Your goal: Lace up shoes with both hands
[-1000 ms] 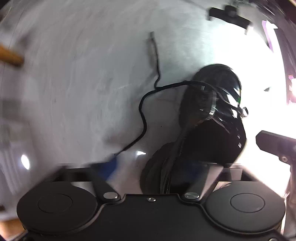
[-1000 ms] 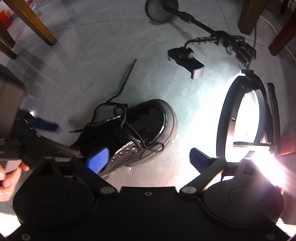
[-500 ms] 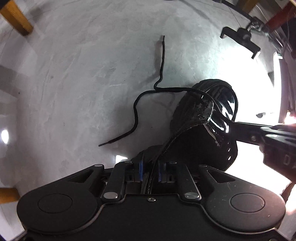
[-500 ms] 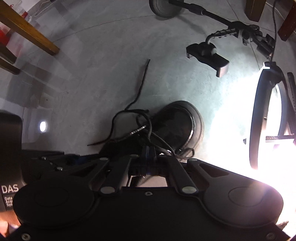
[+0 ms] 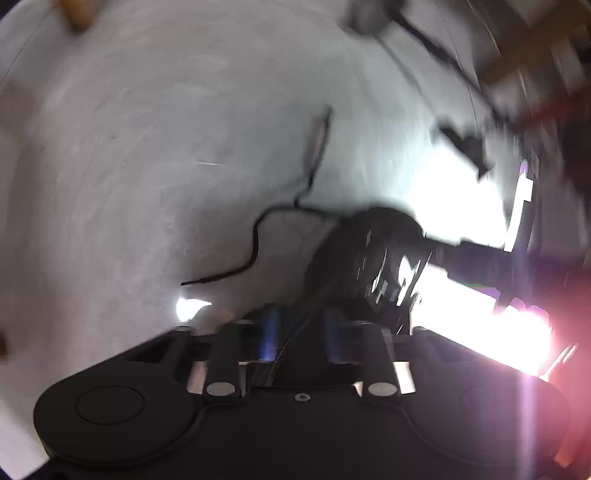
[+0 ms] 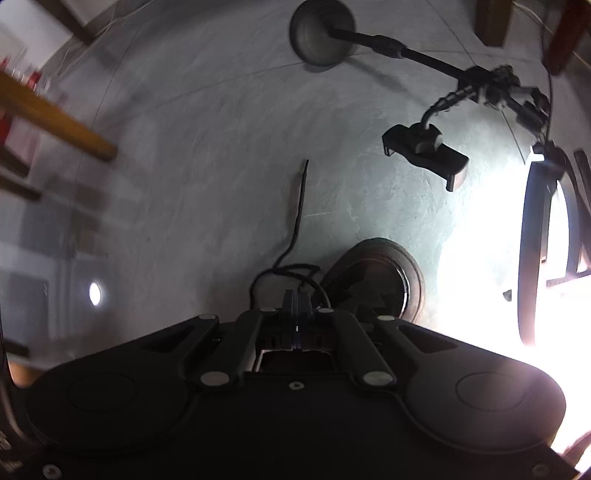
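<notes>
A glossy black shoe (image 5: 369, 254) lies on the grey floor; it also shows in the right wrist view (image 6: 376, 277). Its black lace (image 5: 255, 236) snakes loose across the floor to the left, with one end reaching far up (image 6: 301, 192). My left gripper (image 5: 299, 328) is nearly closed around the shoe's rear edge, with a small gap between the blue pads (image 5: 267, 332). My right gripper (image 6: 295, 299) is shut with its blue pads together, on what looks like a lace strand at the shoe's eyelets. The right gripper's body crosses the left wrist view (image 5: 480, 258).
A ring light (image 6: 532, 240) glares at the right. A phone holder (image 6: 424, 151) on a stand with a round base (image 6: 321, 29) stands behind the shoe. Wooden furniture legs (image 6: 55, 118) are at the left and the top right.
Both grippers went from open to closed on the shoe. The right one then moved lower and closer to the toe. The left view is now motion-blurred and shifted.
</notes>
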### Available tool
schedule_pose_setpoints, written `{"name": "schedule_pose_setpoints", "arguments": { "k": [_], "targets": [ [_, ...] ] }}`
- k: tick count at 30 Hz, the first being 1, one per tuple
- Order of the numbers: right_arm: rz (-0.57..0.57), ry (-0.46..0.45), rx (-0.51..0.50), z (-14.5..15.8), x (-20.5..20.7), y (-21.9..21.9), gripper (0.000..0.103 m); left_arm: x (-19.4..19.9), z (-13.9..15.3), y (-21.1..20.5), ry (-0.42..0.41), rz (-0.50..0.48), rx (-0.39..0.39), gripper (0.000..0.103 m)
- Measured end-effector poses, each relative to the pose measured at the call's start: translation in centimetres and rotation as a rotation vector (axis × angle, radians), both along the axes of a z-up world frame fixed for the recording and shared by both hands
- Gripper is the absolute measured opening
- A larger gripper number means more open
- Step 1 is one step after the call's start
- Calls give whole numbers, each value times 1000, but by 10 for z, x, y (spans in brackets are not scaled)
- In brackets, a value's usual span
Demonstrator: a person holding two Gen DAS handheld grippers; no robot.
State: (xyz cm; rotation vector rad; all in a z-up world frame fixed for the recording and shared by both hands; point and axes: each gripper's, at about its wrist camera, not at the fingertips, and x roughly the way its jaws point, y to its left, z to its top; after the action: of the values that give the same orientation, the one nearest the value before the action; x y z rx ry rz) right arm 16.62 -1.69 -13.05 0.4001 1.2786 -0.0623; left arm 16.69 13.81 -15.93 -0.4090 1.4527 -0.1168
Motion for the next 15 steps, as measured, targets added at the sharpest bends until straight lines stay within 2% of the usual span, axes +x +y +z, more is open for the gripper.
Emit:
{"name": "schedule_pose_setpoints", "arguments": {
  "k": [2,5,7,9,11,12,15],
  "targets": [
    [-86,-20,37,0,2,-3,4,1,-2,5,23,74,-19,38],
    [-205,-22,65,-5,2,-3,22,2,-5,10,62,169,-23,38],
    [-217,-6,47,-8,4,2,25,4,-4,10,59,179,2,39],
    [-213,2,17,-10,5,7,36,3,1,9,14,192,30,39],
    [-255,13,-11,-12,4,5,82,4,3,12,14,219,-17,39],
    [-291,9,-37,-12,2,3,87,4,3,14,17,251,-15,40],
    [-374,-17,-94,-9,0,-1,89,0,2,23,-5,345,-10,41]
  ]
}}
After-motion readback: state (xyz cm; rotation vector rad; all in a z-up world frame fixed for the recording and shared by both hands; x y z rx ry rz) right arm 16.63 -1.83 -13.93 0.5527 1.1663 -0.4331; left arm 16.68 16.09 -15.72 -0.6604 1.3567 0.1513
